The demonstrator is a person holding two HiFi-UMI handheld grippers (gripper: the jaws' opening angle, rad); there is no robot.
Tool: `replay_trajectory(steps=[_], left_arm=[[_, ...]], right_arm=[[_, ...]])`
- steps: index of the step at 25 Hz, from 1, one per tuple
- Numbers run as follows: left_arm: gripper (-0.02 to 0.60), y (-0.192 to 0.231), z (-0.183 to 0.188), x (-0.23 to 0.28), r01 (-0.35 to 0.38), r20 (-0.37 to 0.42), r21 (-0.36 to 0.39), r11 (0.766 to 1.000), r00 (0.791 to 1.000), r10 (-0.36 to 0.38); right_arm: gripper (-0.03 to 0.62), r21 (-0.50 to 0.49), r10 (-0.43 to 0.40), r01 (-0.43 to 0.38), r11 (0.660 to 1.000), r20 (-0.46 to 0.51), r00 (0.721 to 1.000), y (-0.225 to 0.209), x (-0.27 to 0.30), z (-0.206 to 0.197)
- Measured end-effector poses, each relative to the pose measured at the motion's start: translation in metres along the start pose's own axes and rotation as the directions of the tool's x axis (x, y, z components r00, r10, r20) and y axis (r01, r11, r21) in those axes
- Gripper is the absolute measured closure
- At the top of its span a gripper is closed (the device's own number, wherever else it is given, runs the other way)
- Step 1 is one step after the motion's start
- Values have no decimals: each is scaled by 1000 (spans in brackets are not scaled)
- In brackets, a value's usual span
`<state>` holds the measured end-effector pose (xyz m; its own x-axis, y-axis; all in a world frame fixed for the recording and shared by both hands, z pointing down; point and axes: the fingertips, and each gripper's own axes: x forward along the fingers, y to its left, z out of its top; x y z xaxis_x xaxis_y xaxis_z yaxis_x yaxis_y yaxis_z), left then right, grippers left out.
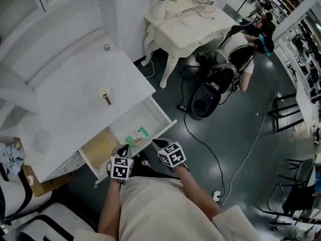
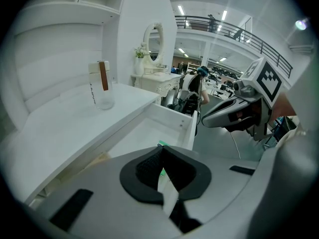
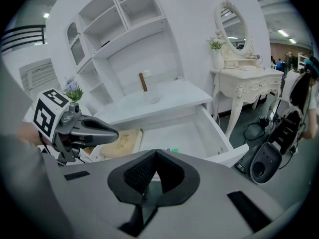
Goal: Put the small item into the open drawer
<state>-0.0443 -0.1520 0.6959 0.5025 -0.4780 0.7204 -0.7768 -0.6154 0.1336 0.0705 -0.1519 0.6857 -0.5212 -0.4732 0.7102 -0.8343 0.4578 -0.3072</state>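
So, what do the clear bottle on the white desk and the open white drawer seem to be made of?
Clear bottle with white cap: transparent plastic or possibly glass, glossy; the background shows through it. Its brown strap looks like matte leather or an imitation. Open white drawer: probably painted or laminated board with a smooth satin finish, judging by its flat, even white panels.

The person wears a light beige top [image 1: 160,205], seen at 6 o'clock. The left gripper [image 1: 124,148] and right gripper [image 1: 157,143] each have a grey shell, black ribbed pads [image 3: 137,173] and a cube [image 1: 121,167] with black-and-white square markers.
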Motion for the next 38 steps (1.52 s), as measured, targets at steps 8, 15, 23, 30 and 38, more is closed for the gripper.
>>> replay_trajectory(steps=[8,15,23,30,38], left_arm=[[565,4,-6,0,-1,6,-27,1000,1000,1],[565,8,-2,-9,-8,16,-23,1000,1000,8],[565,10,-2,-11,-10,23,-34,999,1000,11],[565,9,-3,-10,-11,17,-36,999,1000,12],[565,9,-6,-8,-19,14,-45,999,1000,20]], right_arm=[[569,-8,-1,1,1000,-1,1000,1,-1,1],[569,-16,5,-5,1000,-3,1000,5,1,2],[569,-27,11,-11,1000,-12,1000,8,4,2],[569,-36,14,-15,999,-17,1000,7,4,1],[569,-43,18,-19,999,-21,1000,5,5,-1]])
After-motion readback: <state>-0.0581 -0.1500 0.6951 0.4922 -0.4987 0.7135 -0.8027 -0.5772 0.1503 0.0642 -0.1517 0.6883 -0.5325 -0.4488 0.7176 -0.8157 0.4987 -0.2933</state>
